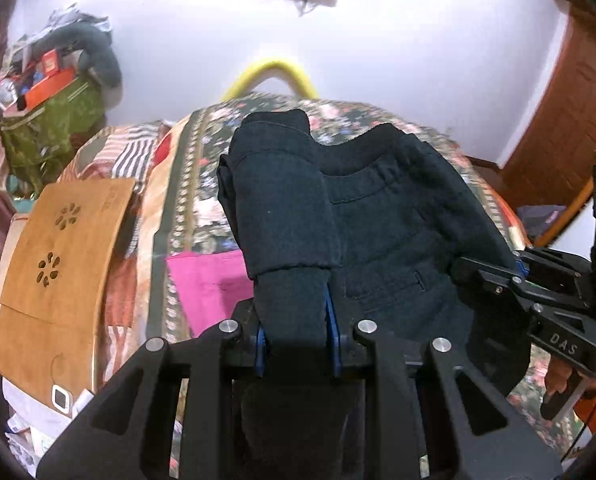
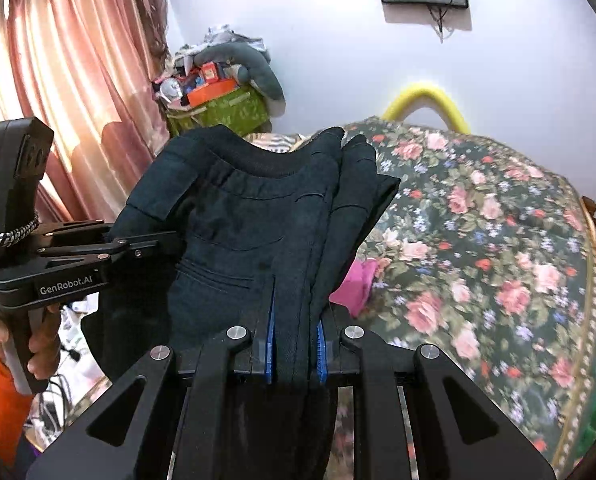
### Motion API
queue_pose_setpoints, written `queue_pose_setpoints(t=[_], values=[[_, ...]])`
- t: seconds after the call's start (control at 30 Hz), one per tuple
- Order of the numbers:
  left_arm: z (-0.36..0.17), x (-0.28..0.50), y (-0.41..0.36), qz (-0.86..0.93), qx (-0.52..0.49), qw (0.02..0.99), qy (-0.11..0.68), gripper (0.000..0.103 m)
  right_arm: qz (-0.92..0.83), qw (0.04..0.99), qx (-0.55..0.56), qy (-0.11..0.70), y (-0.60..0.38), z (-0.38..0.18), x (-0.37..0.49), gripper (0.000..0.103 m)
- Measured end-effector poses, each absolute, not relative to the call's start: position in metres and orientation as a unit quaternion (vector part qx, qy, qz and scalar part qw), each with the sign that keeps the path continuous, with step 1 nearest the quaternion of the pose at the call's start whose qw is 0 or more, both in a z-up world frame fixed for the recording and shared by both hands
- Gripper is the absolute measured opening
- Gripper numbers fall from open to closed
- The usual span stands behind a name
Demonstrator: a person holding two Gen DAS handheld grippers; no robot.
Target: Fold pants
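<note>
left gripper [image 1: 298, 336] clamping pants [image 1: 378, 216], right gripper [image 2: 295, 344] likewise

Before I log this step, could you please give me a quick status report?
Left tool and right tool both shut on the dark pants. Pants lifted over the floral bedspread. Pink cloth lies beneath.

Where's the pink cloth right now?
The pink cloth lies on the floral bedspread, partly hidden behind the dark pants: just left of them in the left wrist view, just right in the right.
</note>
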State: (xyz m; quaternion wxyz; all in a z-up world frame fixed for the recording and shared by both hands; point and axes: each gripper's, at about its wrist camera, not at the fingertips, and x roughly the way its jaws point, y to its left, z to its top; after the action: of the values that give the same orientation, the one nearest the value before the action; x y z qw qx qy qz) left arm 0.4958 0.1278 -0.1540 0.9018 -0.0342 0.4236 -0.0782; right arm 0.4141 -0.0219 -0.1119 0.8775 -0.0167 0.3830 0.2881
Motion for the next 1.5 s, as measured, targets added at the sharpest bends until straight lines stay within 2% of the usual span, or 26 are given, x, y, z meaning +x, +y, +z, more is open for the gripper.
queue_pose_setpoints(t=[0.43,0.53,0.6,0.67,0.83,1.0,1.17,1.5], values=[[-0.288,0.57,0.155,-0.047,-0.012,0.876,0.479,0.023,0.244,0.858,-0.059,0.449,0.027,-0.22,0.475,0.014],[-0.317,0.582,0.155,-0.031,-0.008,0.862,0.506,0.028,0.233,0.848,-0.07,0.47,0.029,-0.231,0.48,0.018],[-0.324,0.58,0.155,-0.018,-0.004,0.864,0.503,0.035,0.232,0.847,-0.069,0.473,0.023,-0.233,0.478,0.024],[-0.323,0.572,0.157,-0.017,-0.013,0.871,0.492,0.036,0.23,0.846,-0.082,0.474,0.018,-0.233,0.474,0.027],[-0.319,0.551,0.154,-0.002,0.012,0.868,0.496,0.043,0.237,0.848,-0.092,0.466,0.002,-0.226,0.443,0.031],[-0.298,0.513,0.144,0.002,0.045,0.871,0.489,0.043,0.249,0.856,-0.072,0.447,-0.013,-0.203,0.41,0.031],[-0.249,0.463,0.139,0.004,0.04,0.89,0.454,0.043,0.261,0.877,-0.059,0.399,-0.024,-0.162,0.37,0.031],[-0.097,0.315,0.114,-0.022,0.01,0.958,0.287,0.043,0.285,0.928,-0.028,0.238,-0.052,-0.037,0.249,0.031]])
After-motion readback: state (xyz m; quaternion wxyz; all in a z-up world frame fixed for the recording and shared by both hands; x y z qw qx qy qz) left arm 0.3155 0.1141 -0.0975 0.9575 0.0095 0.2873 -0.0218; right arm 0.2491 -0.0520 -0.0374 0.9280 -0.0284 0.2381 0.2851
